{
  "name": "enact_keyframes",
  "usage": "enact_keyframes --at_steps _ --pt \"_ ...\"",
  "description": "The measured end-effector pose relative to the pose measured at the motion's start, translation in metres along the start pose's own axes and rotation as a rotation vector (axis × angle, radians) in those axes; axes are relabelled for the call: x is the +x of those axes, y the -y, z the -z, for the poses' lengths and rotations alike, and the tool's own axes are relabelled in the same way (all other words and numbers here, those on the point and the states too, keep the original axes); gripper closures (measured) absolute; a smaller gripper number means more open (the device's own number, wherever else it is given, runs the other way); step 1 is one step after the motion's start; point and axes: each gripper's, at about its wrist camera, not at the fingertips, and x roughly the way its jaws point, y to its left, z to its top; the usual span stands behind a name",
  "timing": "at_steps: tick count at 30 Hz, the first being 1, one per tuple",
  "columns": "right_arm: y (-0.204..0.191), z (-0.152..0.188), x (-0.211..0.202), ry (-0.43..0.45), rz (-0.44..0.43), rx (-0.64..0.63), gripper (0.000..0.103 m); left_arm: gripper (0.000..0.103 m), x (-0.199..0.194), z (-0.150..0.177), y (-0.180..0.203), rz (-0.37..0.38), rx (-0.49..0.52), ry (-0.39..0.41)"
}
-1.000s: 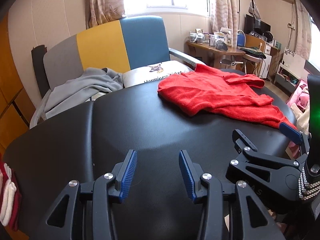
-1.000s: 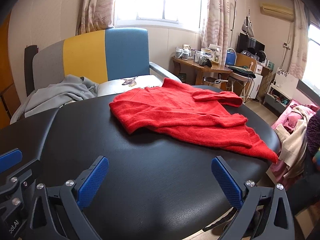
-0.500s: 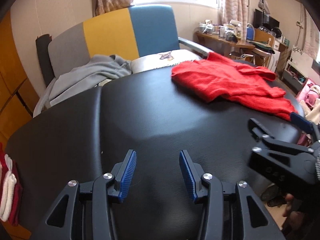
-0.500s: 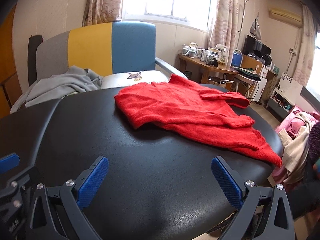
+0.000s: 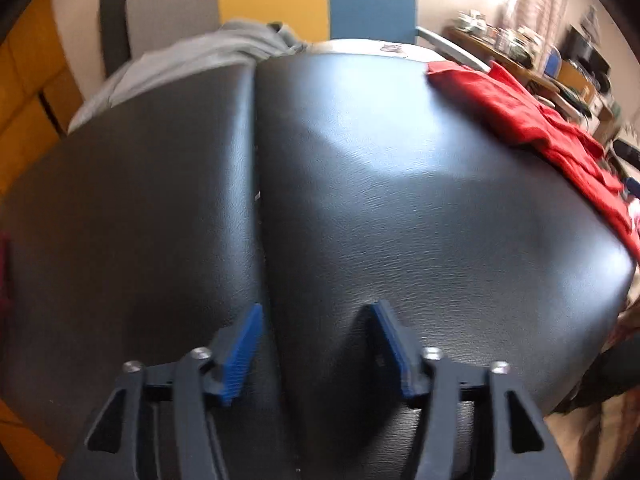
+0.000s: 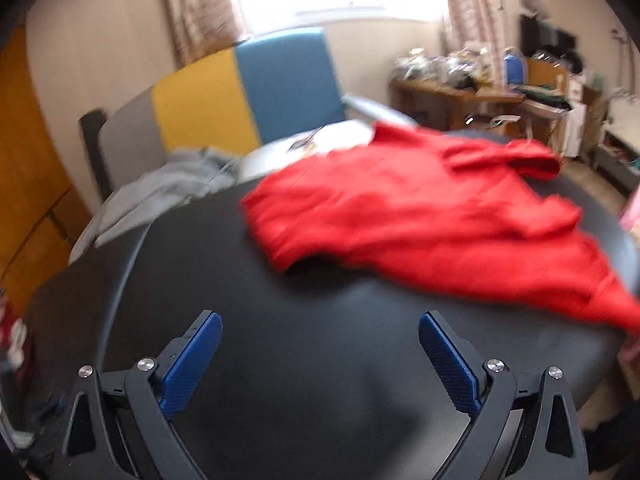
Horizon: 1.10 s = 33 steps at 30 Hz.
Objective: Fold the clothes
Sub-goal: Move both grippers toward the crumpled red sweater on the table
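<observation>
A red knitted sweater point(image 6: 432, 216) lies spread on the far right part of a black padded table point(image 6: 304, 360); the left wrist view shows the red sweater point(image 5: 536, 120) at the right edge. My left gripper point(image 5: 316, 312) points steeply down at the bare black table point(image 5: 400, 220) near its seam, and its jaws are opening with nothing between them. My right gripper point(image 6: 320, 324) stands wide open over bare table, short of the sweater's near edge, nothing between its blue pads point(image 6: 192, 356). Both views are blurred by motion.
A grey garment point(image 6: 160, 196) lies on a grey, yellow and blue chair point(image 6: 240, 88) behind the table. A white cushion point(image 6: 320, 140) sits beside it. A cluttered wooden desk point(image 6: 460, 88) stands at the back right. Orange cabinets point(image 5: 24, 92) line the left.
Both grippers have moved forward and dipped toward the table. The left gripper's jaws have spread wider. The right gripper is no longer seen in the left wrist view.
</observation>
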Motion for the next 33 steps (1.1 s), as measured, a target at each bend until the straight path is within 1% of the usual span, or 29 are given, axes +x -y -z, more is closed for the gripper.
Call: enact_keyframes --at_steps 2,3,5,6,7,10,12,14,15,17,18,19,20,21,22,23,24,25,27,28,31,33 --pt "0.017 -0.025 0.016 0.013 0.026 0.018 0.0 0.04 0.002 0.0 -0.007 0.036 -0.009 0.005" --pt "0.025 -0.038 0.029 -0.002 0.026 0.027 0.0 0.04 0.003 0.001 -0.007 0.042 0.001 0.013" --pt "0.04 -0.064 0.064 -0.05 0.071 0.068 0.0 0.036 0.004 0.004 -0.004 0.035 0.035 0.044" --pt "0.046 -0.072 0.082 -0.073 0.087 0.085 0.0 0.035 0.003 0.007 -0.004 0.039 0.033 0.062" --pt "0.052 -0.078 0.101 -0.106 0.115 0.111 0.0 0.035 0.003 0.009 -0.005 0.05 0.023 0.078" --pt "0.059 -0.074 0.153 -0.255 0.088 0.226 0.0 0.029 0.004 0.01 -0.003 0.095 0.018 0.091" --pt "0.037 -0.063 0.164 -0.269 0.14 0.142 0.0 0.019 0.005 0.009 -0.002 0.131 0.027 0.089" --pt "0.002 -0.049 0.164 -0.302 0.131 0.002 0.0 0.019 0.005 0.007 -0.002 0.15 0.037 0.084" --pt "-0.021 -0.038 0.157 -0.31 0.1 -0.086 0.0 0.019 0.006 0.006 -0.001 0.151 0.052 0.076" --pt "-0.049 -0.02 0.139 -0.321 0.03 -0.167 0.0 0.021 0.004 0.005 0.003 0.152 0.085 0.058" --pt "-0.063 -0.009 0.122 -0.322 -0.049 -0.18 0.0 0.023 0.003 0.005 0.004 0.153 0.091 0.055" --pt "-0.069 -0.002 0.109 -0.325 -0.129 -0.162 0.0 0.024 0.0 0.006 0.005 0.153 0.096 0.054" --pt "-0.073 0.005 0.096 -0.329 -0.206 -0.137 0.0 0.03 -0.003 0.008 0.005 0.155 0.099 0.056" --pt "-0.077 0.012 0.083 -0.332 -0.284 -0.111 0.0 0.034 -0.007 0.009 0.003 0.162 0.099 0.055" --pt "-0.081 0.019 0.071 -0.334 -0.361 -0.085 0.0 0.035 -0.011 0.01 0.001 0.169 0.097 0.056" --pt "-0.08 0.024 0.059 -0.337 -0.422 -0.043 0.0 0.04 -0.015 0.01 0.0 0.175 0.092 0.062" --pt "-0.075 0.029 0.048 -0.326 -0.448 0.0 0.0 0.04 -0.02 0.008 0.0 0.184 0.087 0.071" --pt "-0.07 0.034 0.037 -0.312 -0.464 0.041 0.0 0.04 -0.026 0.004 0.002 0.199 0.084 0.087" --pt "-0.051 0.044 0.021 -0.276 -0.445 0.101 0.0 0.04 -0.039 -0.008 0.009 0.242 0.083 0.124" --pt "-0.041 0.049 0.012 -0.258 -0.432 0.129 0.0 0.04 -0.046 -0.018 0.02 0.259 0.094 0.148" --pt "-0.008 0.061 -0.008 -0.213 -0.364 0.225 0.0 0.039 -0.061 -0.042 0.054 0.29 0.197 0.2" --pt "0.01 0.065 -0.015 -0.19 -0.329 0.271 0.0 0.039 -0.065 -0.054 0.083 0.294 0.301 0.227"
